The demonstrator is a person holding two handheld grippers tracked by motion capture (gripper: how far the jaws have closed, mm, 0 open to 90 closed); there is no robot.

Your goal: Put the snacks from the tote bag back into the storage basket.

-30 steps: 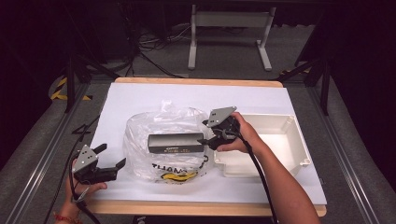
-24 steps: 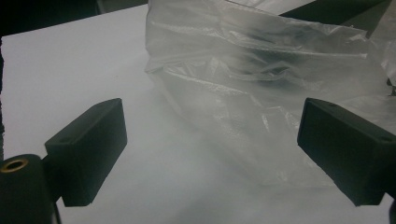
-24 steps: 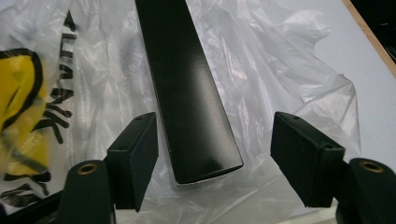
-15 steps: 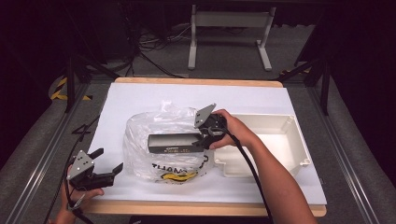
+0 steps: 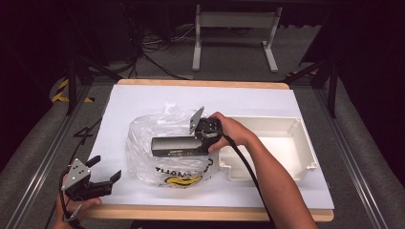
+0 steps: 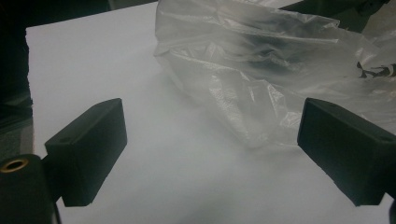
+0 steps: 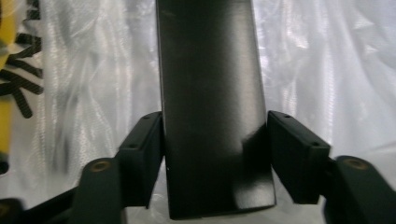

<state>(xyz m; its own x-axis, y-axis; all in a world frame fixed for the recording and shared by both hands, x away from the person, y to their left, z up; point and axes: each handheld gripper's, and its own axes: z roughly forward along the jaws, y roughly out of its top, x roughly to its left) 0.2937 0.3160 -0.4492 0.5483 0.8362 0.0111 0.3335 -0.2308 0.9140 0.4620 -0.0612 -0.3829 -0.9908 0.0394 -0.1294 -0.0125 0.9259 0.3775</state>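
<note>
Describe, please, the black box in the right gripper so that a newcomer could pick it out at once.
On the white-covered table, look at the crumpled clear plastic bag left of the white tray. Lying on the bag is a long black box, its end between the jaws of the right gripper. It is the sole dark, rigid, straight-edged thing there.

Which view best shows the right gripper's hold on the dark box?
The right gripper view: the dark box fills the gap between both jaws of the right gripper, pads at its sides. The high view shows it lying on the plastic bag, the grip hidden. The left gripper view catches just a dark blur through the plastic.
</note>
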